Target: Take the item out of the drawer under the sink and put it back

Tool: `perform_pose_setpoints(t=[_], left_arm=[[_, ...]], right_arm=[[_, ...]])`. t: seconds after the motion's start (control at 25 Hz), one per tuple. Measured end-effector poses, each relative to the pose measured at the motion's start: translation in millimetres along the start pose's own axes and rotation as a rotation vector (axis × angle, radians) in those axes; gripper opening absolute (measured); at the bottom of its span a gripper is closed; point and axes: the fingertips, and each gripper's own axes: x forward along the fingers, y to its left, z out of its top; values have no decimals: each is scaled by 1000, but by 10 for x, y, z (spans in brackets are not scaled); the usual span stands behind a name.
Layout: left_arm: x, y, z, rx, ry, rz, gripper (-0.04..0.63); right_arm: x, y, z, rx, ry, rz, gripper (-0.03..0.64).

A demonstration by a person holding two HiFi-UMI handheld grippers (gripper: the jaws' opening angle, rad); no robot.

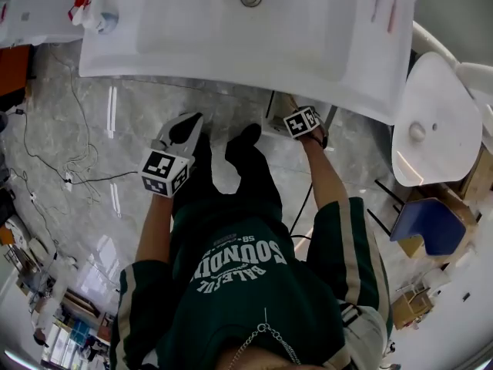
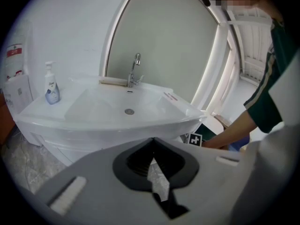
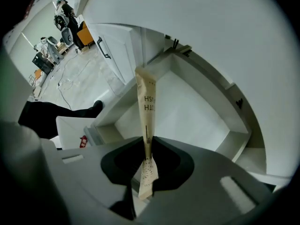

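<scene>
My right gripper point(image 3: 146, 161) points down into the open white drawer point(image 3: 236, 137) under the sink point(image 1: 231, 33). It is shut on the lower end of a slim tan paper packet point(image 3: 146, 104) with dark print, which stands upright above the drawer's bare white bottom. In the head view the right gripper point(image 1: 302, 122) sits just below the sink's front edge, and the packet is hidden there. My left gripper point(image 1: 185, 128) hangs over the marble floor left of the person's legs, apart from the drawer. The left gripper point(image 2: 152, 146) faces the sink point(image 2: 126, 109), its tips meeting with nothing held.
A soap bottle point(image 2: 51, 86) and a faucet point(image 2: 135, 71) stand on the sink. A toilet point(image 1: 431, 122) is at the right. Cables point(image 1: 69, 160) lie on the floor at the left. The person's black shoes point(image 1: 246, 149) stand before the drawer. A white box point(image 3: 70, 132) sits beside it.
</scene>
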Motion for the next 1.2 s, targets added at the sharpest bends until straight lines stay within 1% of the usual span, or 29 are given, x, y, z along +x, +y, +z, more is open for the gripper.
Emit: perform_pose_setpoints(t=[0.08, 0.24, 0.4, 0.56, 0.64, 0.84, 0.92, 1.0, 1.04, 1.08, 1.12, 1.2], left_arm=[[-51, 48, -72, -12, 5, 17, 49], [-90, 73, -178, -31, 11, 40, 49], [-108, 27, -169, -33, 5, 32, 49], [-171, 85, -177, -37, 6, 32, 49], [-202, 102, -188, -41, 5, 31, 49], [-348, 121, -142, -27, -15, 8, 49], [-429, 107, -129, -21, -21, 1, 49], [-479, 54, -104, -15, -32, -13, 49], [-506, 30, -80, -10, -40, -21, 49], [-538, 13, -53, -5, -49, -28, 49], [-576, 1, -29, 1, -57, -35, 49], [-658, -24, 14, 11, -73, -46, 49]], right_arm=[[84, -40, 18, 9, 19, -12, 47], [170, -34, 47, -4, 37, -4, 48], [216, -13, 40, -5, 55, -1, 48], [219, 41, 27, 15, 65, -8, 51], [169, 29, 17, 37, 50, -22, 77], [-88, -4, 44, 75, -17, -95, 77], [-260, 29, 88, 110, -67, -121, 75], [-490, 60, 99, 164, -118, -124, 71], [-625, 84, 112, 199, -146, -115, 16], [-771, 115, 140, 235, -179, -105, 2], [-926, 146, 180, 266, -219, -100, 2], [-1236, 188, 260, 294, -304, -116, 2]])
